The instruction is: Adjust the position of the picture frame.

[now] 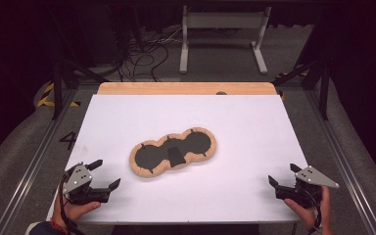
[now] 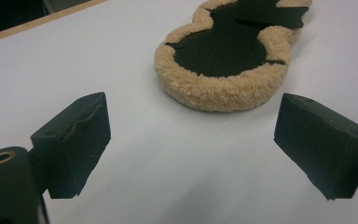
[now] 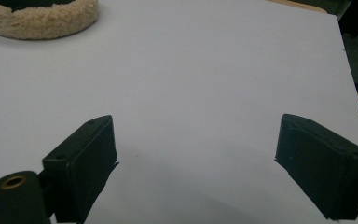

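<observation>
A peanut-shaped pad [image 1: 173, 151] lies flat near the middle of the white table; its rim is tan fleece and its inside is black, with a small black flap at the waist. In the left gripper view the pad [image 2: 223, 88] sits just ahead of the jaws. My left gripper [image 1: 104, 174] rests at the front left corner, open and holding nothing, pointing toward the pad. My right gripper [image 1: 282, 174] rests at the front right corner, also open and holding nothing. The pad's fleece edge [image 3: 42, 21] shows at the top left of the right gripper view.
The white table top [image 1: 235, 122] has a wooden strip [image 1: 186, 88] along its far edge. Metal rails run down both sides. Beyond the table stand a white frame [image 1: 223, 34] and loose cables [image 1: 142, 54] on the grey floor.
</observation>
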Available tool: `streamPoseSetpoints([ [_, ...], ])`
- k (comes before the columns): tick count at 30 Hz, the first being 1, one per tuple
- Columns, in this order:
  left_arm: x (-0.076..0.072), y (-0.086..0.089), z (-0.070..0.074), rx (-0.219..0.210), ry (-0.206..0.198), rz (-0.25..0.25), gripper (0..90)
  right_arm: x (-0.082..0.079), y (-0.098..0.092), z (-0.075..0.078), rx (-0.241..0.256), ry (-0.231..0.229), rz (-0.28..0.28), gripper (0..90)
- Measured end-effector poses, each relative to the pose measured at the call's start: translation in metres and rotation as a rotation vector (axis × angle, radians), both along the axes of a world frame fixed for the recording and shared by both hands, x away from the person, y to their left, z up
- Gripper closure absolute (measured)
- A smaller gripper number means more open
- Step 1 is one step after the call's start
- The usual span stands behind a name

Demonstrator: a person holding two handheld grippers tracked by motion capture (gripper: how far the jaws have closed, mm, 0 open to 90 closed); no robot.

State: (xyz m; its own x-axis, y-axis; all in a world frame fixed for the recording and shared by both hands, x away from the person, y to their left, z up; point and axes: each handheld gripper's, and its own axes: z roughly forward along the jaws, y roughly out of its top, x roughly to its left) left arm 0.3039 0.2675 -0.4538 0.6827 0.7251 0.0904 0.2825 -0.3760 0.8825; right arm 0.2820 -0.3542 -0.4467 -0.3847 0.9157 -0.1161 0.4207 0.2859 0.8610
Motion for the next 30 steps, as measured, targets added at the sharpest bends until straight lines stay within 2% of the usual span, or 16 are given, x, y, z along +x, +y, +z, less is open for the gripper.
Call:
streamPoseSetpoints([
  [4,-0.001,0.0,-0.002,0.016,0.014,0.002,11.7,0.002,0.001,0.001,-0.002,-0.005,0.003,12.0],
  [12,-0.001,0.006,-0.005,0.018,0.034,0.03,16.1,0.011,0.007,0.001,0.0,0.002,0.004,12.3],
  [15,0.002,0.006,-0.004,0.009,0.044,0.038,18.1,0.015,0.009,0.002,0.015,0.011,0.003,14.3],
  [19,0.01,0.002,-0.005,0.037,0.057,0.033,22.2,0.024,0.012,0.008,0.052,0.011,-0.001,22.3],
  [21,0.016,0.001,-0.005,0.037,0.065,0.032,26.6,0.032,0.017,0.011,0.059,0.018,0.008,26.1],
  [24,0.026,-0.001,-0.004,0.057,0.091,0.052,33.7,0.043,0.027,0.014,0.075,0.036,0.05,29.0],
  [26,0.032,-0.003,-0.004,0.046,0.105,0.045,37.3,0.049,0.034,0.015,0.07,0.048,0.073,30.9],
  [28,0.037,-0.005,-0.003,0.045,0.115,0.044,45.8,0.052,0.039,0.015,0.06,0.05,0.086,31.6],
  [29,0.041,-0.006,-0.002,0.04,0.118,0.037,49.7,0.063,0.049,0.018,0.08,0.057,0.106,35.3],
  [30,0.044,-0.008,-0.002,0.036,0.121,0.028,49.7,0.063,0.049,0.018,0.08,0.057,0.106,35.3],
])
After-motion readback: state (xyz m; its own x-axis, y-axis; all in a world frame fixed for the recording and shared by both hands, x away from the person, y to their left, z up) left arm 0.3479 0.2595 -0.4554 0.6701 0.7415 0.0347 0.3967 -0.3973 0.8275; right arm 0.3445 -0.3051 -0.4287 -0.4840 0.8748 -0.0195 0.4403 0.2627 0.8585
